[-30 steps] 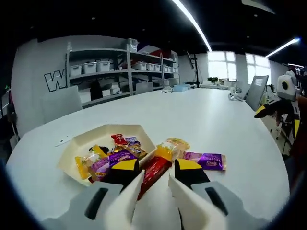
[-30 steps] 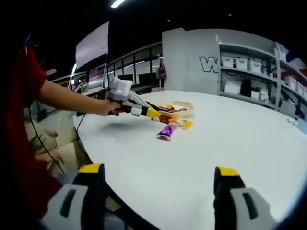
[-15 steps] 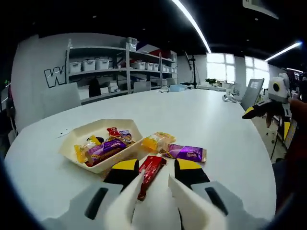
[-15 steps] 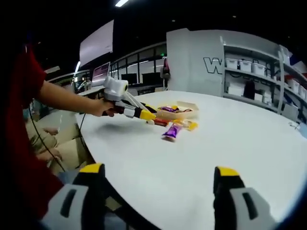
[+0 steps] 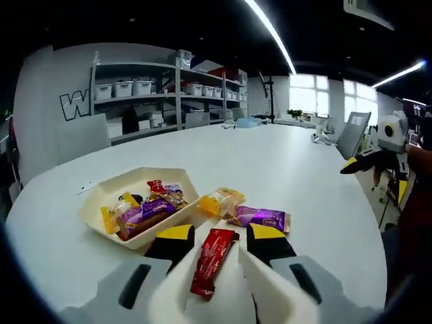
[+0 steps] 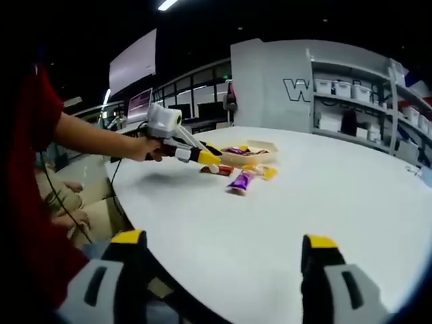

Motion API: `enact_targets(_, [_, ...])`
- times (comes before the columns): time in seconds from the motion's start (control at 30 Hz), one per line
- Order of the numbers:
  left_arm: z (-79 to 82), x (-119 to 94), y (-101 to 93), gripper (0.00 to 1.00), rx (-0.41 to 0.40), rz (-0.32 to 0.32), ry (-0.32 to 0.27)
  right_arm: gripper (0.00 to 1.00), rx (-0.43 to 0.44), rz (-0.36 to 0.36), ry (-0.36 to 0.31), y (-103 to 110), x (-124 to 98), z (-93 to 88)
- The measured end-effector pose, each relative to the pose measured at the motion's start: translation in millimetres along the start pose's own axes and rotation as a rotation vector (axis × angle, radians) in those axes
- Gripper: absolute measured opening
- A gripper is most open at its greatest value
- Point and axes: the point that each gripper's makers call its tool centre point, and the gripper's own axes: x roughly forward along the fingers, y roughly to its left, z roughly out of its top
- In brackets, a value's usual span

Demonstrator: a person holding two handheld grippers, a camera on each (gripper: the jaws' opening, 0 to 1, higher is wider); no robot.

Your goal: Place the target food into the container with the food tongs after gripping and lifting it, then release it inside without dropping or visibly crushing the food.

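A red snack packet (image 5: 212,262) sits pinched between the white tong blades of my left gripper (image 5: 221,233), just above the white table (image 5: 290,162). In the right gripper view the same packet (image 6: 218,170) hangs under the left gripper's (image 6: 206,158) yellow tip. The beige tray (image 5: 145,177) with several wrapped snacks lies ahead to the left, also seen as the tray (image 6: 260,145) behind the tip. My right gripper (image 6: 223,251) stands open over the table's near edge with nothing between its jaws, and comes into the left gripper view as the right gripper (image 5: 358,163).
A purple packet (image 5: 260,217) and a yellow packet (image 5: 219,200) lie on the table right of the tray. Shelves with bins (image 5: 142,94) stand behind. A person's arm (image 6: 101,138) holds the left gripper. An office chair (image 5: 356,131) stands at the far side.
My left gripper has drawn back from the tray with the red packet staying between its blades, so the tray now lies farther off. The right gripper has hardly moved.
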Motion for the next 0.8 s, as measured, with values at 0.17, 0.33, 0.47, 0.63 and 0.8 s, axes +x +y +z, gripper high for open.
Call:
enact_targets(0.17, [-8.3, 5, 5.6, 0.29, -0.043, -0.015, 0.004, 0.95, 0.016, -0.019, -0.006, -5, -3, -1.5])
enact_targets(0.33, [-11.0, 3, 9.4, 0.28, -0.113, -0.015, 0.009, 0.94, 0.019, -0.018, 0.008, -5, -2, -6.1])
enact_targets(0.47, [-10.6, 4, 5.4, 0.26, -0.107, -0.027, 0.016, 0.94, 0.016, -0.011, 0.009, -4, 0, -4.9])
enact_targets(0.63, [-11.5, 4, 4.1, 0.24, -0.110, -0.029, 0.024, 0.94, 0.012, -0.008, 0.010, -3, 1, -4.1])
enact_targets(0.8, [-11.6, 3, 1.5, 0.23, -0.116, -0.031, 0.029, 0.94, 0.008, -0.006, 0.012, -2, 0, -4.0])
